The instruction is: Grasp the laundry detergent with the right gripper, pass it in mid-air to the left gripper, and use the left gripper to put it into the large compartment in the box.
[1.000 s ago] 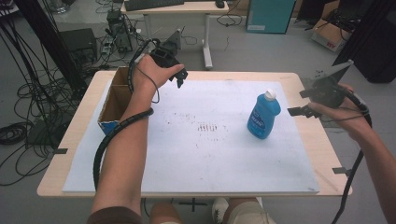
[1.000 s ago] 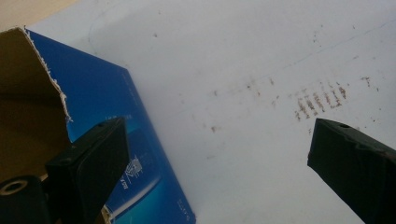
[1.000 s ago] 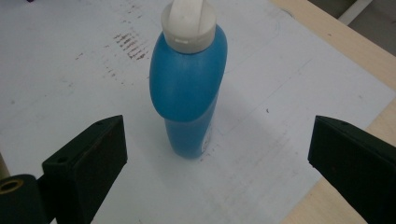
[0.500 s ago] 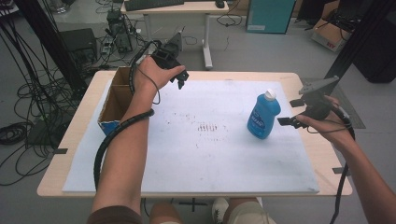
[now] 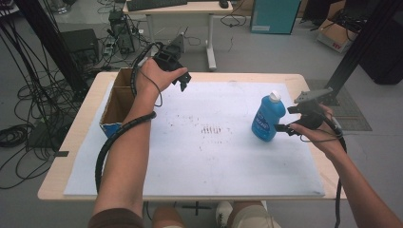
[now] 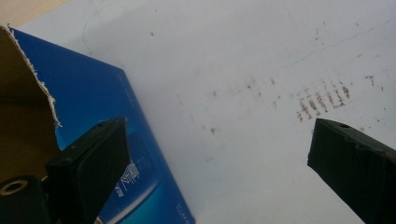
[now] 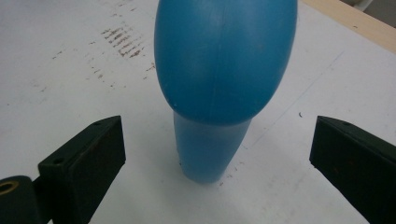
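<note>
Now the right tongs are coming beside the blue bottle

Firstly, the high view. A blue bottle (image 5: 267, 118) with a white cap is standing upright on the white sheet (image 5: 209, 156) that is covering the worktop (image 5: 78, 142), on its right part. The right tongs (image 5: 288, 118) are hanging just beside the bottle, on its right side, and they are pointing toward it. One jaw is lying higher, near the shoulder of the bottle, and the other one lower, near its base. I cannot tell from this view if they are touching the bottle. The left tongs (image 5: 184, 81) are hovering over the far left part of the sheet, well apart from the bottle, and they are pointing down. An open cardboard box (image 5: 116, 102) with a blue outside is sitting at the left edge of the worktop, near the left hand (image 5: 159, 76).

Next, the left gripper view. The jaws of the left tongs (image 6: 219, 154) are standing wide apart and they are holding nothing. Between them the white sheet with small brown marks is showing. The blue wall of the box (image 6: 107, 121) is lying behind the left jaw, with its torn brown edge above.

Finally, the right gripper view. The right tongs (image 7: 217, 154) are also standing wide open, with nothing gripped. The blue bottle (image 7: 224, 70) is rising between the two jaws, a little farther away than their tips, and free space is staying on both sides of it. Its base is resting on the white sheet.
</note>
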A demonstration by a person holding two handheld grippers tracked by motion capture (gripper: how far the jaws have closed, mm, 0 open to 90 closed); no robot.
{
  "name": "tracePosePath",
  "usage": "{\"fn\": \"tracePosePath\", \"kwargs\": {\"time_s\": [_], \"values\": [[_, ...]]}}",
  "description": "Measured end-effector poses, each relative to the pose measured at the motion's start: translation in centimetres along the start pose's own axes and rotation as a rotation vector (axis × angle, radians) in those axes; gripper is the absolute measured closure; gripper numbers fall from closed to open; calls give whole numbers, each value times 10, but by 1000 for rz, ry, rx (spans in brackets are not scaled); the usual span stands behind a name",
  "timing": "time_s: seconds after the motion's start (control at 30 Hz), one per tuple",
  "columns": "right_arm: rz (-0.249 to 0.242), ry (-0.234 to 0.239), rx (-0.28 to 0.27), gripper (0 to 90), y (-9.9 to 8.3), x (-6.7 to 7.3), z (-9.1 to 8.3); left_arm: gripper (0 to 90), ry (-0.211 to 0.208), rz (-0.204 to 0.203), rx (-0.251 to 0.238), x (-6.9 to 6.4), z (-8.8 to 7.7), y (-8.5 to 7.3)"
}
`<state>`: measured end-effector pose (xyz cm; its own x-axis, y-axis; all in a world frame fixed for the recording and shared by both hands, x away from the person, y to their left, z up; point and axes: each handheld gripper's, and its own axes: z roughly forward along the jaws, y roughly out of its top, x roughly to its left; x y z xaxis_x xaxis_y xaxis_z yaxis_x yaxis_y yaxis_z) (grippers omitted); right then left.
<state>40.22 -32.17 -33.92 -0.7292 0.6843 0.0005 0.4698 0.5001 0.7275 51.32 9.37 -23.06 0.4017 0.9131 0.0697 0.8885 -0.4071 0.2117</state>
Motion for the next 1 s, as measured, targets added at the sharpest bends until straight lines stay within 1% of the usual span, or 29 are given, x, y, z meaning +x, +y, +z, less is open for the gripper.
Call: {"fn": "tracePosePath", "kwargs": {"time_s": [0.03, 0.07, 0.1, 0.13, 0.33, 0.53, 0.77, 0.87, 1.0], "values": [[7, 0, -4, 34, -2, 1, 4, 59, 0, 0, -1, 0, 0, 0], [7, 0, -4, 34, -2, 1, 4, 59, 1, -2, -4, -1, 1, 0], [9, -1, -8, 34, -4, 1, 6, 59, 4, 6, 0, 0, 0, 0], [10, -5, -14, 34, -5, 1, 10, 59, 1, 2, -1, -1, 1, 1], [25, -16, -36, 33, -8, 2, 18, 59, 2, 3, -4, 0, 2, 1], [24, -37, -64, 32, -10, 4, 26, 59, -2, 3, 5, 0, 5, 0], [35, -43, -69, 31, -13, 4, 36, 59, 2, -1, -1, 1, 5, 0], [34, -44, -70, 31, -14, 6, 39, 59, 5, 5, 1, 1, 5, 0], [32, -47, -67, 31, -14, 6, 42, 59, 2, 0, -1, 1, 5, 0]]}}
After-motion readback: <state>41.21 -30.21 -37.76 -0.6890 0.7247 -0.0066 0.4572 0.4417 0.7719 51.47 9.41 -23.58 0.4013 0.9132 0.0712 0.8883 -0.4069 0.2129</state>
